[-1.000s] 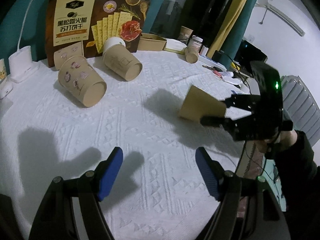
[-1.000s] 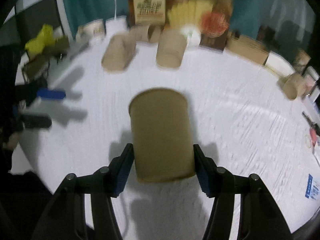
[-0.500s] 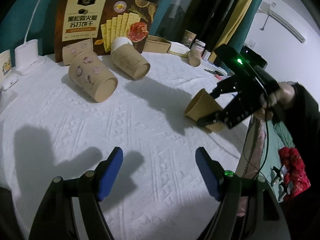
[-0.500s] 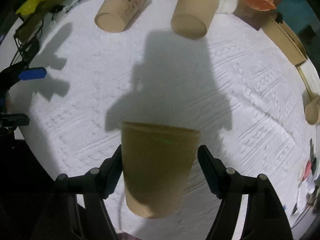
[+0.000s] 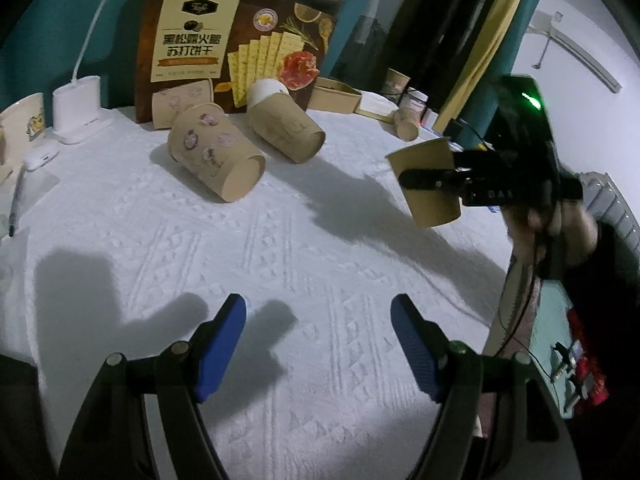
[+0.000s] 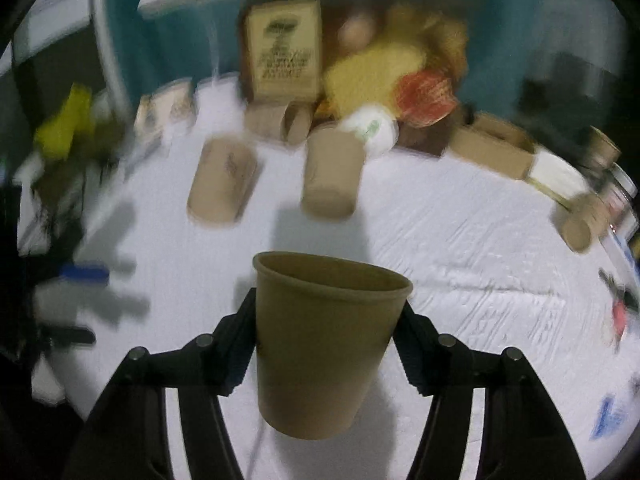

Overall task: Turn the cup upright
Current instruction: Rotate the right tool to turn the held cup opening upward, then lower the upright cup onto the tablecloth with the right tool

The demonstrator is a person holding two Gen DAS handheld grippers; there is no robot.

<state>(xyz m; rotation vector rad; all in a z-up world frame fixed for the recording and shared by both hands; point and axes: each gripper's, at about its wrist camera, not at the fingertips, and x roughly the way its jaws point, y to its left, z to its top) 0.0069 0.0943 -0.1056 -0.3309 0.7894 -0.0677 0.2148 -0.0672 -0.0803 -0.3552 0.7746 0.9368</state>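
Cup (image 6: 326, 340) now swung mouth-up, axis near vertical, between right fingers (image 6: 240, 344).

- Your cup (image 6: 326, 344) is plain brown paper, with no print on the side you can see.
- It sits mouth up, rim (image 6: 332, 274) on top and the narrower base below, tipped slightly.
- You hold it off the white cloth (image 5: 280, 264), pinched at mid-wall between the right gripper (image 6: 326, 340) fingers.
- From the left wrist view, the cup (image 5: 430, 184) hangs over the right side of the cloth, leaning a little, its shadow on the cloth below and to its left.
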